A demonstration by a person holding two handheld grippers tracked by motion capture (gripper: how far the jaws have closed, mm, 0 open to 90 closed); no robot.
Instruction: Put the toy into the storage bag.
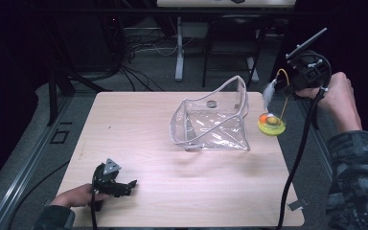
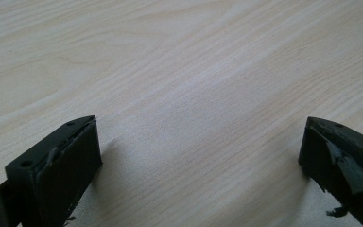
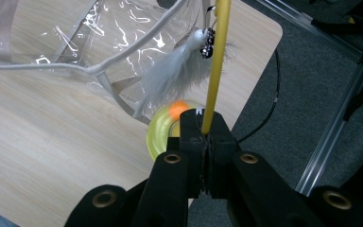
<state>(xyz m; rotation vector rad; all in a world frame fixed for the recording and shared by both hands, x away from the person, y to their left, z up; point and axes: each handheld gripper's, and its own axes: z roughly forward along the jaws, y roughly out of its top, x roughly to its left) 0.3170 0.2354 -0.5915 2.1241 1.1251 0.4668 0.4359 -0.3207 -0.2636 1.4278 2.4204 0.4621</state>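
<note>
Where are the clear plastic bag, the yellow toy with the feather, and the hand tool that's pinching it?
Clear bag (image 1: pixel 215 125), high view, on its front wall.
Yellow toy (image 1: pixel 271 125), high view, on its round base.
Feather (image 3: pixel 172 71), right gripper view, on its white plume.
Right gripper (image 3: pixel 207 128), right gripper view, between its fingers, shut on the toy's yellow stem.

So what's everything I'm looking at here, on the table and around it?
Table: one, pale wood, middle of the high view.
Clear bag: one, see-through plastic with pale trim, standing open on the table's far right part.
Cat toy: one, yellow round base with an orange ball, yellow wand and white feather, at the table's right edge beside the bag.
Cables: several, dark, on the floor beyond the table.
Left gripper: one, black, jaws wide apart, low over the near left of the table.
Right gripper: one, black, clamped on the toy's yellow wand.
Hands: two, one on each gripper.
</note>
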